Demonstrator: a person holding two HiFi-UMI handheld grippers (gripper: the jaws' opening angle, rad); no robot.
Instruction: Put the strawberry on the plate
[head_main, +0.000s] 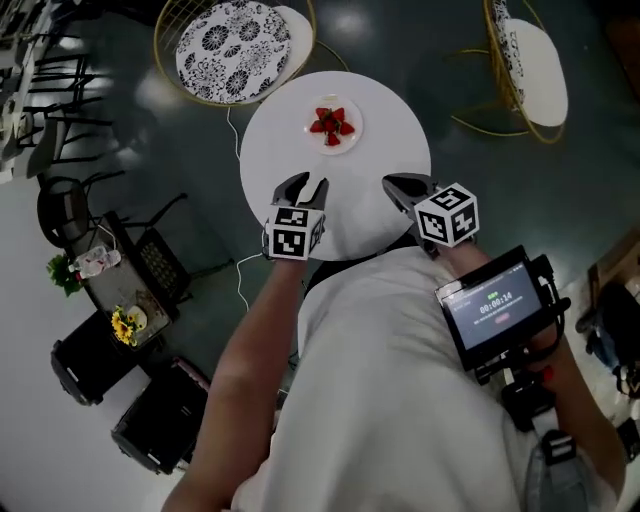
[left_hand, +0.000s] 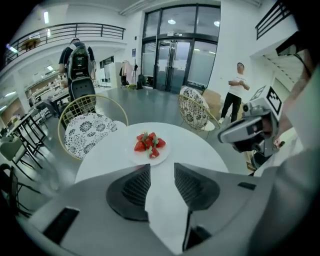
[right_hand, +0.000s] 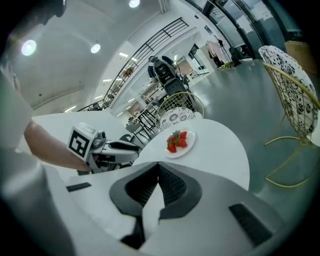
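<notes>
Several red strawberries (head_main: 331, 122) lie together on a small white plate (head_main: 347, 140) at the far side of the round white table (head_main: 395, 135). Both gripper views show them too: strawberries (left_hand: 149, 143) on the plate (left_hand: 162, 153), and strawberries (right_hand: 177, 140) on the plate (right_hand: 187, 145). My left gripper (head_main: 306, 188) hovers over the table's near part, open, with nothing between its jaws (left_hand: 162, 172). To its right, my right gripper (head_main: 396, 185) is shut and empty, its tips meeting (right_hand: 158, 169). Both grippers stay well short of the plate.
Two gold wire chairs with patterned cushions stand beyond the table, one at the far left (head_main: 233, 40) and one at the far right (head_main: 528, 62). Black chairs and a cart with flowers (head_main: 112, 290) sit at left. A person (left_hand: 235, 96) stands in the hall behind.
</notes>
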